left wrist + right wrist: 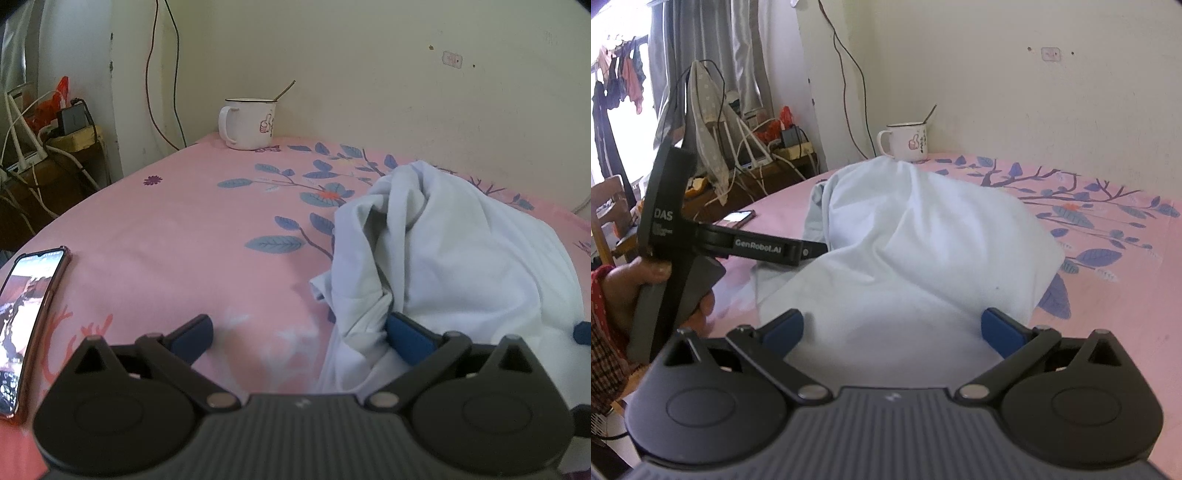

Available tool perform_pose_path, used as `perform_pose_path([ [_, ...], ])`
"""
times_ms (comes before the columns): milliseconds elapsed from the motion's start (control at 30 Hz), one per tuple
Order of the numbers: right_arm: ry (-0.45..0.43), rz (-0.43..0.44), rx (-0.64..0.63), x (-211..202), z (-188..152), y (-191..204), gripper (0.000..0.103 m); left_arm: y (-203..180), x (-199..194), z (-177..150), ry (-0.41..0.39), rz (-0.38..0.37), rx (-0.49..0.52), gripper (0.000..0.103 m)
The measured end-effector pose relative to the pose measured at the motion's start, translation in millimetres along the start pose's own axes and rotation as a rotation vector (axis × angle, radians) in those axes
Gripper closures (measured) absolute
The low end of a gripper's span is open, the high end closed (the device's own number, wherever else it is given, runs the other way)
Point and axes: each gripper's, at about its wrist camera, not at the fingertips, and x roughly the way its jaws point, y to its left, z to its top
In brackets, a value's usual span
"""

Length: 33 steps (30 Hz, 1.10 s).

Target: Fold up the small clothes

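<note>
A crumpled white garment [461, 254] lies bunched on the pink floral bed sheet [166, 229]. My left gripper [301, 338] is open low over the sheet; its right finger [408, 338] touches the garment's left edge, its left finger over bare sheet. In the right wrist view the same garment [916, 236] fills the middle. My right gripper [892, 328] is open just above the garment's near edge, holding nothing. The left gripper's body [713, 240] shows at the left of that view, held by a hand, its tip at the garment's left edge.
A white enamel mug [249, 123] with a spoon stands at the bed's far corner by the wall. A phone [27, 321] in a red case lies on the sheet at the left. Cables, a router and clutter [40, 140] sit beyond the bed's left edge.
</note>
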Motion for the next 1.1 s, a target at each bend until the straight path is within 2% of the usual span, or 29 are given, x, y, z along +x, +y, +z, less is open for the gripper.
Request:
perform_pose_path([
  [1100,-0.004,0.026,0.015,-0.1,0.4,-8.0,0.006,0.7,-4.7,-3.7,-0.005,-0.01,-0.015,0.0],
])
